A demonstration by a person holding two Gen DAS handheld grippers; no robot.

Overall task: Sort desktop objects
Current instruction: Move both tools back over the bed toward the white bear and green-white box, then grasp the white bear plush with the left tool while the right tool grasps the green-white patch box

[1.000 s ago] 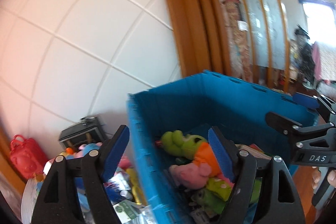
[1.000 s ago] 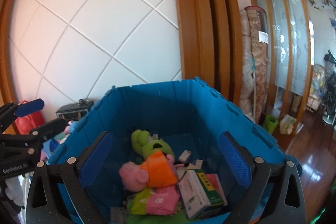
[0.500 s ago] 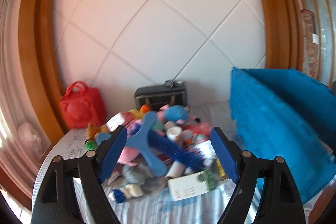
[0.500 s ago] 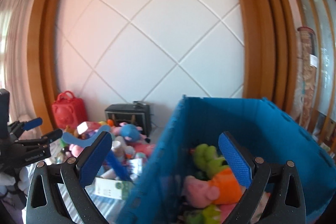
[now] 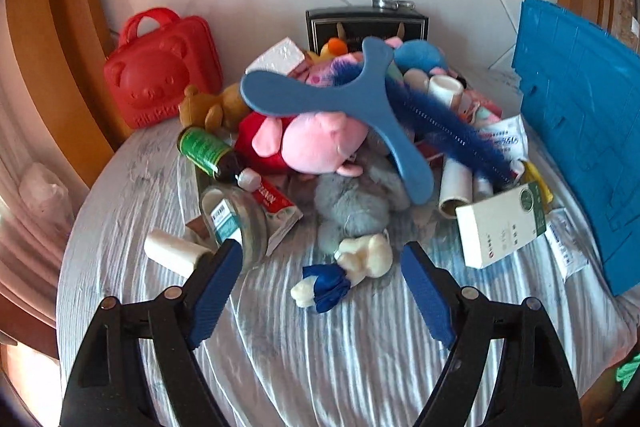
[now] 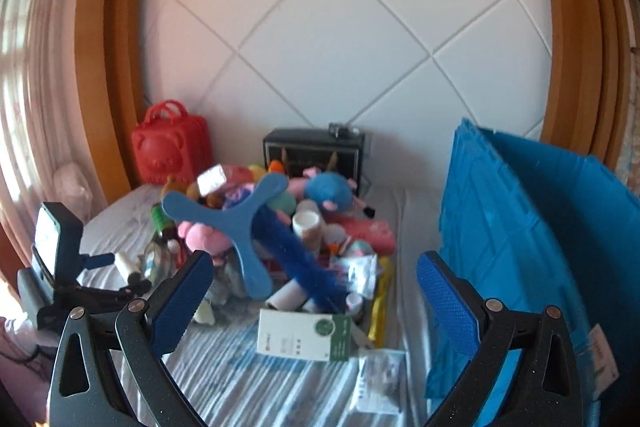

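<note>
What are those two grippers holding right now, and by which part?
Nothing. The left gripper and the right gripper both stand open and empty above the pile of toys on the table.

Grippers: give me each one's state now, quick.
Left gripper: open, holding nothing, above the small white plush.
Right gripper: open, holding nothing, above the white box.

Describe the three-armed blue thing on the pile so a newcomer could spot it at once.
Start at the blue crate on the right, then look left to the heap of toys on the table. On top, over the pink plush, lies the blue boomerang: flat, smooth, three rounded arms, unlike the soft toys and boxes around it.
</note>
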